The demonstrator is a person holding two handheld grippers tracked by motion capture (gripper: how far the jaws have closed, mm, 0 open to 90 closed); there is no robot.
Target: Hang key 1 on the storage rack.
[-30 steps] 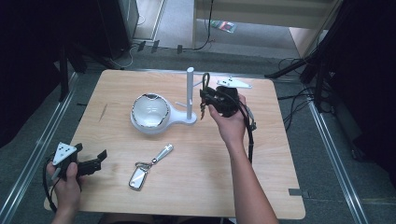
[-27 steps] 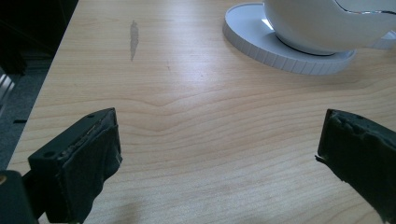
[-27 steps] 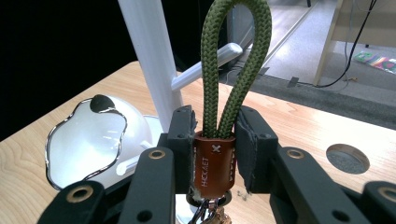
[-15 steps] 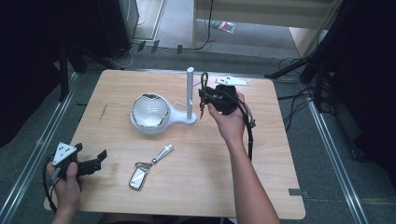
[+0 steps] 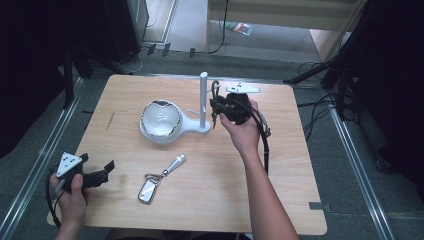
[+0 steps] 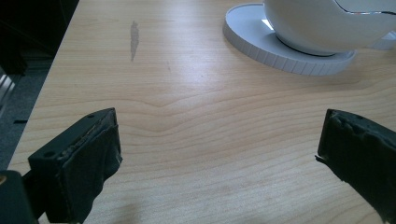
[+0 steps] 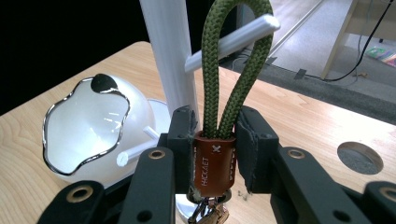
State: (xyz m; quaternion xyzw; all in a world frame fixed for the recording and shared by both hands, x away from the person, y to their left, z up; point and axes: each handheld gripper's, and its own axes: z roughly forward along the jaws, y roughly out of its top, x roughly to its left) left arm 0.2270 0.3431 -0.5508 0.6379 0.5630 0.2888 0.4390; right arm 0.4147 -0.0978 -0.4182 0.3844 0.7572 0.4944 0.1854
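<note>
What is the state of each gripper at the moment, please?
Left gripper: open, holding nothing, above the bare table.
Right gripper: shut on the green cord keychain, its loop over a peg of the white stand.

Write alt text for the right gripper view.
The right gripper has its jaws shut on the brown leather tab of a key strap, whose green rope loop hangs over a peg of a white stand's post. A white bowl with a chrome rim sits behind on the wooden table.

Green braided cord loop (image 7: 233, 70) with a brown leather tab (image 7: 214, 163) stood upright beside the white stand's post (image 7: 168, 56), near the tabletop's far edge.
</note>
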